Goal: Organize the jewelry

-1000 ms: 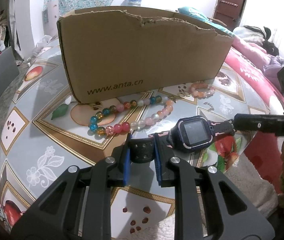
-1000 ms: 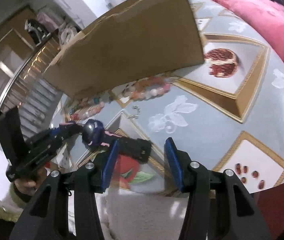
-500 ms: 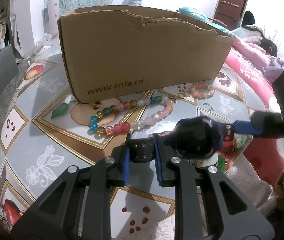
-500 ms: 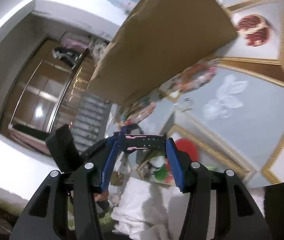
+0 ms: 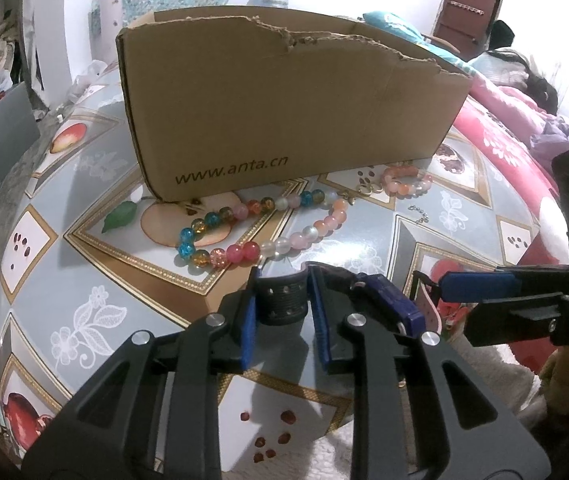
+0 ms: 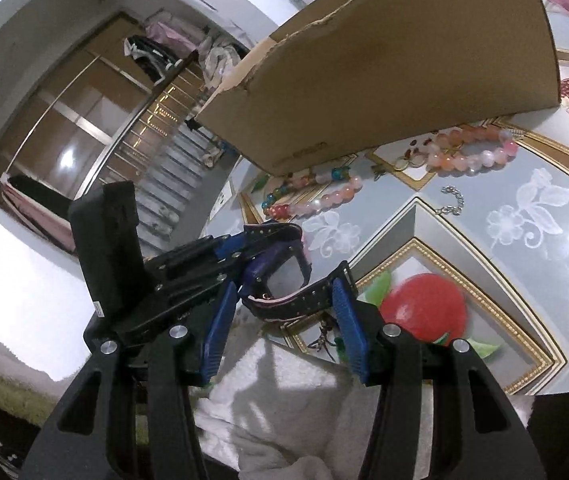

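A dark purple smartwatch (image 5: 384,296) hangs just above the table's near edge. My left gripper (image 5: 282,300) is shut on its black perforated strap (image 5: 280,300), and its jaws are starting to open. The watch body (image 6: 260,268) is turned on edge. The other strap (image 6: 296,300), with a pink underside, lies across the gap of my right gripper (image 6: 284,308), which stands open; its buckle end rests against one finger. In the left wrist view the right gripper (image 5: 456,300) comes in from the right. A multicoloured bead necklace (image 5: 260,236) and a pink bead bracelet (image 5: 404,180) lie before the cardboard box (image 5: 284,100).
A thin silver chain (image 5: 418,214) lies right of the necklace. The round table (image 5: 84,280) has a fruit-patterned cover. A white fleecy cloth (image 6: 304,400) lies under the right gripper at the table's edge. A bed with a pink quilt (image 5: 504,132) is at the right.
The right gripper swung the free strap round toward the left gripper, so the watch rolled from face up to on edge. The left gripper stayed in place on its strap.
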Tool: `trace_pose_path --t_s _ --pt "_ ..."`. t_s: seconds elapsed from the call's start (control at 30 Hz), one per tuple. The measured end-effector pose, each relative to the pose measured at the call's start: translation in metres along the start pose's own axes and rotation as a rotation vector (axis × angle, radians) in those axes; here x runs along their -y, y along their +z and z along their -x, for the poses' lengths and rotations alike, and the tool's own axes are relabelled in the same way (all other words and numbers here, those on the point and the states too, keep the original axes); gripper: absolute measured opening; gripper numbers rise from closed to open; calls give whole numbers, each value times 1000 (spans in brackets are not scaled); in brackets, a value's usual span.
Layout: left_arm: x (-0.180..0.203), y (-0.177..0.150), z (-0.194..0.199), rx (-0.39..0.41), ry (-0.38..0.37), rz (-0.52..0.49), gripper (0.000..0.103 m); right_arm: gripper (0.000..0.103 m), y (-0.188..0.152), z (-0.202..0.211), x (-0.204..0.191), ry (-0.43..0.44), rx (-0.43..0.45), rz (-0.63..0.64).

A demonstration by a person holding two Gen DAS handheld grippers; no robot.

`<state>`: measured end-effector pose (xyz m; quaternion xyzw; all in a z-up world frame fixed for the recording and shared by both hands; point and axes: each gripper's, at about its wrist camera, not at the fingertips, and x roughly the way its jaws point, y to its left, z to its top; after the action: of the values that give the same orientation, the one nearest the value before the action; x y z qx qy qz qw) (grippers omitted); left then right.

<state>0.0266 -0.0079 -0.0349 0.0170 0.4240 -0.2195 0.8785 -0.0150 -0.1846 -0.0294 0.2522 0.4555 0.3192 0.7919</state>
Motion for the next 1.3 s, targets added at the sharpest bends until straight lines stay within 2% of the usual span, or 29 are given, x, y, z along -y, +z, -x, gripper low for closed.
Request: trace_pose_path --t_s 0.1,0.17,0.3,0.47,0.7,0.83,1.0,1.17,1.3 --pt "1 0 0 -2 7 1 23 50 -1 5 0 -21 10 21" --pt "2 0 0 -2 13 -2 23 50 -1 9 -5 -66 25 67" --pt "2 1 -1 -6 16 -3 23 57 -3 13 -7 -151 25 150" --pt "3 2 -1 -8 19 -3 23 60 -6 17 -4 -190 17 175" --pt "3 1 -2 -7 21 -4 23 63 -12 4 -24 -342 -6 400" --pt "3 1 -2 -7 20 -5 23 62 -16 -6 -29 -390 -43 507" --pt "5 0 -2 -3 31 -16 23 32 -16 -2 -22 -410 -89 503" --pt "6 0 -1 -5 22 -12 23 28 -24 -2 -22 -478 -110 524" --pt "8 0 0 -13 18 -11 19 26 -28 0 -28 -509 -89 534"
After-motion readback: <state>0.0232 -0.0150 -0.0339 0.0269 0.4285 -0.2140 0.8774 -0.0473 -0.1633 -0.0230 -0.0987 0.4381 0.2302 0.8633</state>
